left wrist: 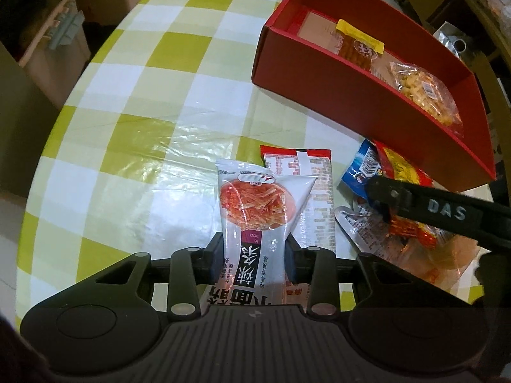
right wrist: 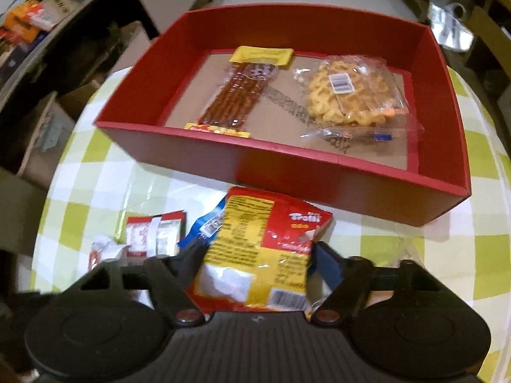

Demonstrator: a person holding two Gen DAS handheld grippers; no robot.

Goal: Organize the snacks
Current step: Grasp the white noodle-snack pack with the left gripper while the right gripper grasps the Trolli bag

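Observation:
My left gripper (left wrist: 255,249) is shut on a white snack packet (left wrist: 252,198) printed with orange strips, which stands up off the checked table. My right gripper (right wrist: 255,258) is shut on a crumpled red and yellow candy packet (right wrist: 255,242). In the left wrist view one black finger (left wrist: 415,202) of the right gripper lies across that same packet (left wrist: 405,169). Just beyond both grippers stands an open red box (right wrist: 287,166), also seen at the upper right (left wrist: 335,95). It holds a pack of brown sticks (right wrist: 236,95) and a clear bag of waffle snacks (right wrist: 351,95).
A red and white packet (left wrist: 316,198) and a blue packet (left wrist: 354,169) lie on the green and white checked cloth (left wrist: 143,95) between the grippers. Another clear wrapper (left wrist: 361,223) lies under the right gripper. Cardboard boxes and shelves surround the round table.

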